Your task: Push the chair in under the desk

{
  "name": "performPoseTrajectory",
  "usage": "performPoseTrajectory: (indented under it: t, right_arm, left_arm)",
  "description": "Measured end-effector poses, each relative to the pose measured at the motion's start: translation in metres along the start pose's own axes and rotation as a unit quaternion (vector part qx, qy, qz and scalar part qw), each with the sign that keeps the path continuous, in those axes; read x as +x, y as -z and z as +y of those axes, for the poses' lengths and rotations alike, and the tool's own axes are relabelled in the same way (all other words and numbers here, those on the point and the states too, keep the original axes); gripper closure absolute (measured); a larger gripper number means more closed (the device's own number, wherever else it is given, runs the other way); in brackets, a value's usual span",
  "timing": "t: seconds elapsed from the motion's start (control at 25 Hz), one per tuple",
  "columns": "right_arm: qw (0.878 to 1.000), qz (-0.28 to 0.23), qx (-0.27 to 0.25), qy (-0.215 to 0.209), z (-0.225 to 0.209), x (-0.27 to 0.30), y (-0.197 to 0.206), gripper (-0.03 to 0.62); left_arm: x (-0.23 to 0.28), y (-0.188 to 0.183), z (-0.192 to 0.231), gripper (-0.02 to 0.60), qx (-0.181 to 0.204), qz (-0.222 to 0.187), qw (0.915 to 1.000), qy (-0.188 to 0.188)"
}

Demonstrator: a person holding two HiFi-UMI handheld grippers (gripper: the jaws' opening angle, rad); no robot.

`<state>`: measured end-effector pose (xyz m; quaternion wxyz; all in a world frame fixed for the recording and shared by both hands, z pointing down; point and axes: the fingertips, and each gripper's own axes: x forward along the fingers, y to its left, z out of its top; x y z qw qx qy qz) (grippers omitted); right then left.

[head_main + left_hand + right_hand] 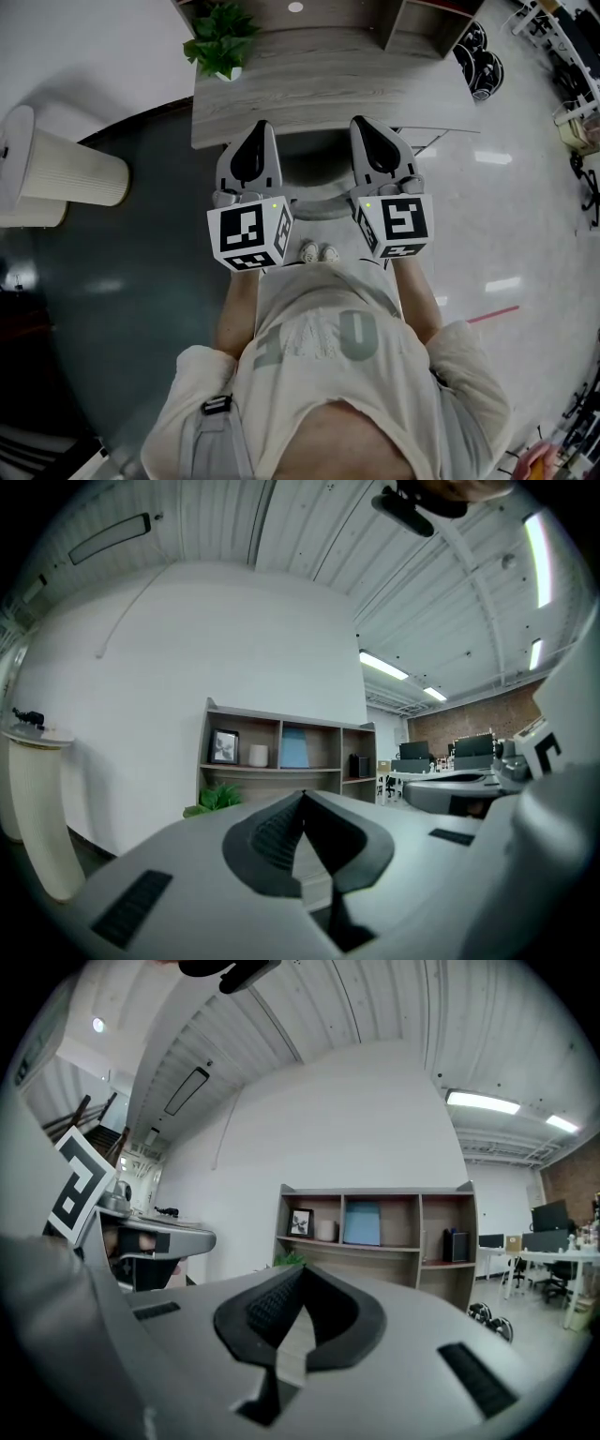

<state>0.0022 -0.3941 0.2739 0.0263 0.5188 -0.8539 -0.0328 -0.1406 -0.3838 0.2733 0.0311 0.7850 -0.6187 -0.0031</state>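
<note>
Left hand-held gripper [262, 127], right hand-held gripper [360, 122] shut, chair [319, 203] facing desk [309, 94]

The person [328, 441] wears a cream short-sleeved T-shirt [384, 375] with grey-green lettering, white shoes [319, 252] and perhaps a grey bag strap [219, 433].

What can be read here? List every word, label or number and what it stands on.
Nothing reads plainly.
On the shirt: big letters, upside down and creased; possibly "LOVE", not certain.
Cubes on the left gripper and right gripper: square marker patterns, no words.
On the shelf: no legible print.
</note>
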Motion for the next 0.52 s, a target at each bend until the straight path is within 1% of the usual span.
performPoseTrajectory:
  t: [0.16,0.32,0.52]
  right_arm:
    - [1.0,0.002,-0.002,-0.001,0.003,0.0,0.002,0.577]
    - [1.0,0.001,-0.009,-0.003,0.005,0.001,-0.001,0.577]
    - [1.0,-0.004,-0.006,-0.007,0.006,0.002,-0.005,0.577]
  left_arm:
    - [0.0,-0.003,0.002,0.568,-0.001,-0.002,1.0,0.001]
    - [0.001,-0.007,0.002,0.568,-0.01,-0.005,0.9999,0.007]
    - [0.0,-0.014,0.001,0.568,-0.006,-0.011,0.9999,0.009]
